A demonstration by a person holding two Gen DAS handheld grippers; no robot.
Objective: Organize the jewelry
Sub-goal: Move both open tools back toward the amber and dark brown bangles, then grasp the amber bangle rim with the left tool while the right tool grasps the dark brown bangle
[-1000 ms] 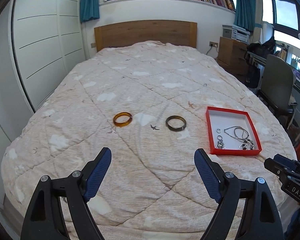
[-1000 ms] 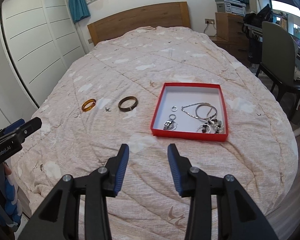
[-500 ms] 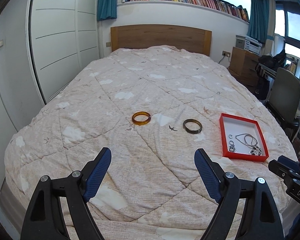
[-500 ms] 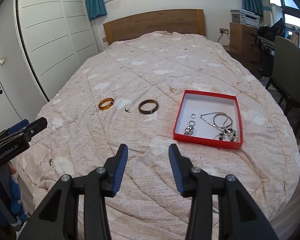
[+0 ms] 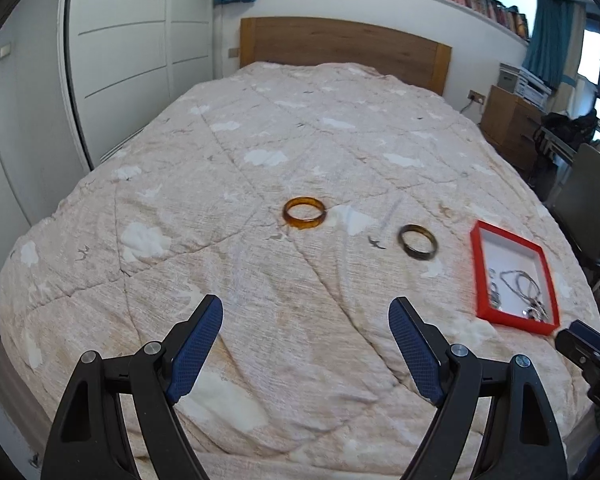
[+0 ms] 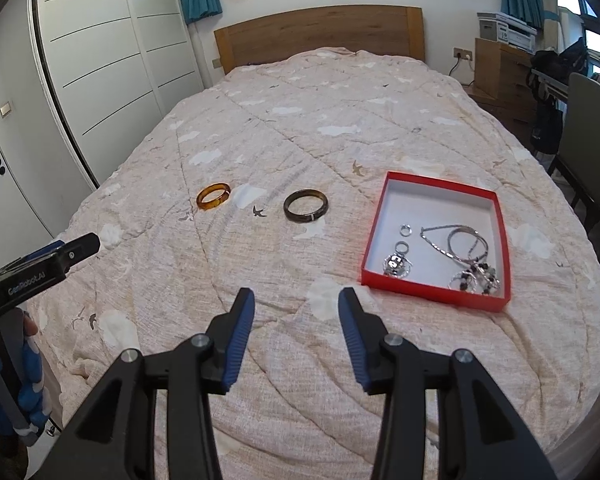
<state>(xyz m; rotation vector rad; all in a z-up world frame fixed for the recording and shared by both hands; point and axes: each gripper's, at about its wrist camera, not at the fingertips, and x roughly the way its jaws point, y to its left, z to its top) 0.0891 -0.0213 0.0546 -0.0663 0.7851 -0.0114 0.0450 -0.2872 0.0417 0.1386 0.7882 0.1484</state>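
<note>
So there's a big bed (image 6: 340, 128) with a beige cloud-and-bird quilt, and the jewelry is laid out across the middle of it. An amber bangle (image 5: 304, 212) lies flat on the quilt, and a dark brown bangle (image 6: 305, 205) lies to its right, the two apart with a little bird print between them. Further right is a shallow red box (image 6: 436, 292) with a white inside, and it already holds a small tangle: a silver chain necklace (image 6: 460, 240), a couple of small rings (image 6: 406, 231) and some beaded pieces down at the near edge.

The left gripper (image 5: 304, 344) hovers over the near part of the quilt, jaws spread wide with nothing in them, roughly lined up with the amber bangle but well short of it. The right gripper (image 6: 296, 332) hangs over the quilt too, jaws open about halfway and empty, the dark bangle ahead of it and the red box off to its right. Neither one touches any jewelry.

White wardrobe doors (image 6: 100, 60) run along the left wall, and a wooden headboard (image 6: 320, 32) stands at the far end.
</note>
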